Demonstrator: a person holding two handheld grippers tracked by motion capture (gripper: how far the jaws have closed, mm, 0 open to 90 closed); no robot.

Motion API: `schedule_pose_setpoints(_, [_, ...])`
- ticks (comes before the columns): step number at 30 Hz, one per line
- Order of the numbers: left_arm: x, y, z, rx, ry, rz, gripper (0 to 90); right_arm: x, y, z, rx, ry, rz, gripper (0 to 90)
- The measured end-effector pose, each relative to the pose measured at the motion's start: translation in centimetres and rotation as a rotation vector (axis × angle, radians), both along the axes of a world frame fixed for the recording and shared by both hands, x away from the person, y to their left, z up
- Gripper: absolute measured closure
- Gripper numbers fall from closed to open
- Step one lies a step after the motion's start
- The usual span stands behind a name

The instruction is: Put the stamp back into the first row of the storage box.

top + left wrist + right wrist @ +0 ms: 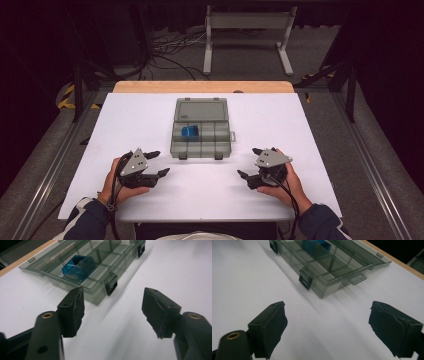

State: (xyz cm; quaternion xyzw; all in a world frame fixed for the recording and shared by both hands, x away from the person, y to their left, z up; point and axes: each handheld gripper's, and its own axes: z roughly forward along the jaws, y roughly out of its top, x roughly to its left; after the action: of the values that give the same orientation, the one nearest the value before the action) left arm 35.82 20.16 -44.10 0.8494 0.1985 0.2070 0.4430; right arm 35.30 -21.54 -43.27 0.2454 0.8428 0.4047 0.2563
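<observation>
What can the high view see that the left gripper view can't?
Seen from the high view alone: both hands, the right gripper, the whole white table, the dark floor with a white stand beyond it.

Seen from the left gripper view alone: the left gripper close up, its black pads apart with nothing between them, and the box's black latches.

Both share the open grey compartment box with a blue block inside.
</observation>
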Motion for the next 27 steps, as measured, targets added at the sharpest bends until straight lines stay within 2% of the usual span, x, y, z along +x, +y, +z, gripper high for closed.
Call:
schedule_pose_setpoints(2, [-0.04,0.1,-0.03,0.001,0.001,0.003,44.8,-0.02,-0.03,0.01,0.004,-0.001,0.001,16.9])
schedule_pose_setpoints(5, [-0.11,0.1,-0.05,-0.006,0.009,-0.017,55.6,-0.02,-0.09,0.06,0.009,-0.002,0.0,18.4])
schedule_pose_setpoints(8, [-0.21,0.0,-0.12,0.005,0.0,-0.023,60.1,-0.01,-0.18,0.1,0.015,-0.001,0.003,21.6])
schedule_pose_setpoints(12, [-0.24,0.0,-0.21,0.003,0.011,-0.034,66.1,-0.04,-0.27,0.19,0.022,0.005,0.011,31.1])
schedule_pose_setpoints(13, [-0.27,-0.05,-0.25,0.004,0.012,-0.033,66.1,-0.04,-0.27,0.19,0.022,0.005,0.011,31.1])
schedule_pose_setpoints(17, [-0.42,-0.19,-0.27,0.012,0.007,-0.038,73.0,-0.01,-0.52,0.34,0.028,0.017,0.013,43.5])
schedule_pose_setpoints(18, [-0.45,-0.21,-0.25,0.009,0.007,-0.038,73.0,-0.01,-0.52,0.34,0.028,0.017,0.013,43.5])
schedule_pose_setpoints(25, [-0.4,-0.35,-0.31,0.018,0.02,-0.046,80.6,-0.12,-0.83,0.53,0.048,0.025,0.04,69.6])
schedule_pose_setpoints(27, [-0.41,-0.41,-0.33,0.022,0.021,-0.047,81.5,-0.14,-0.85,0.54,0.047,0.025,0.041,72.7])
